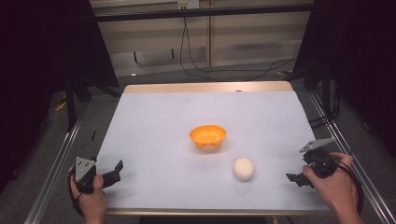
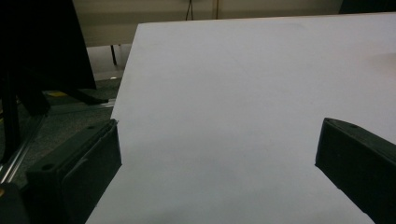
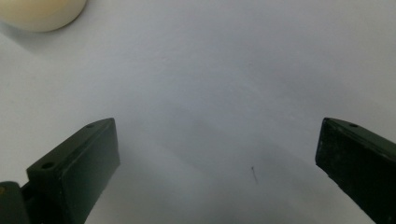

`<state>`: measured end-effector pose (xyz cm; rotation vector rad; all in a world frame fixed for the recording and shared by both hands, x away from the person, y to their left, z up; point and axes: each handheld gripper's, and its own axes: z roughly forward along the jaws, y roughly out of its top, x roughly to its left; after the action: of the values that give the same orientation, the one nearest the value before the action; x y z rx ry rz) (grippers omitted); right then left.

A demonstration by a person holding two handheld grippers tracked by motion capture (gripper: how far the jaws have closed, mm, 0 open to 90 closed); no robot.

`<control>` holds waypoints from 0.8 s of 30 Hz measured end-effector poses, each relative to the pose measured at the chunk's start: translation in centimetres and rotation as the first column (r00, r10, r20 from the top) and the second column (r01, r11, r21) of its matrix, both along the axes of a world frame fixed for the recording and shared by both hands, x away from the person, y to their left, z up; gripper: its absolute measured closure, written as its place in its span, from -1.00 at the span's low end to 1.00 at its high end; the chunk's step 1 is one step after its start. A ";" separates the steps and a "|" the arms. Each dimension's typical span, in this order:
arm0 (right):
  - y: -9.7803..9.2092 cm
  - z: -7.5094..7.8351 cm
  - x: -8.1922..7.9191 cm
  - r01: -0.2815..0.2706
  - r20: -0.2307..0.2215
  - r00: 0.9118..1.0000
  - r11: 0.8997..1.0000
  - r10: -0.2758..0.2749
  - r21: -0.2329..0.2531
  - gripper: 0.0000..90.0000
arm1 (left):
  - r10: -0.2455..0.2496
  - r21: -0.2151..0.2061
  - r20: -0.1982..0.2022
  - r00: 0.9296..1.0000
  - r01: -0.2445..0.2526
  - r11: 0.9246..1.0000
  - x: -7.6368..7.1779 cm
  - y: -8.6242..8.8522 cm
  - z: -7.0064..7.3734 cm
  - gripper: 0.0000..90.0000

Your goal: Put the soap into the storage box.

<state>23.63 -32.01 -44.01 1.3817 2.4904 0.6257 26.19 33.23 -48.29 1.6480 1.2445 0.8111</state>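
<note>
An orange bowl (image 1: 208, 136) stands upright near the middle of the white table sheet (image 1: 154, 121). A cream-white ball (image 1: 243, 168) lies to its front right; its edge also peeks in at the top left of the right gripper view as the ball (image 3: 39, 14). My left gripper (image 1: 116, 170) rests at the sheet's front left corner, held by a hand, jaws wide apart with bare sheet between them (image 2: 219, 140). My right gripper (image 1: 295, 179) sits at the front right, right of the ball, open (image 3: 217, 144) and holding nothing.
The sheet covers a wooden table whose far edge (image 1: 205, 87) shows bare. Metal rails (image 1: 51, 172) run along both sides. Cables (image 1: 219, 70) lie on the floor beyond the table. Dark curtains flank the space.
</note>
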 end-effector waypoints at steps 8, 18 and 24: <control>1.8 0.1 1.3 -0.086 -0.059 0.995 0.995 0.083 -0.042 -1.00 | 0.003 0.008 -0.002 1.000 -0.003 1.000 0.0 -0.1 0.0 -1.00; 4.3 0.8 2.3 -0.157 -0.074 0.985 0.987 0.153 -0.043 -0.99 | -0.001 -0.005 -0.006 1.000 0.001 1.000 0.1 0.0 0.0 -1.00; 6.5 0.8 3.0 -0.196 -0.096 0.977 0.980 0.192 -0.030 -0.97 | 0.000 -0.005 -0.010 1.000 0.000 1.000 0.1 0.1 0.0 -1.00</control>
<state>26.66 -25.48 -43.19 1.1877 2.7190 0.5582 26.27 33.33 -48.28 1.6504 1.2526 0.8001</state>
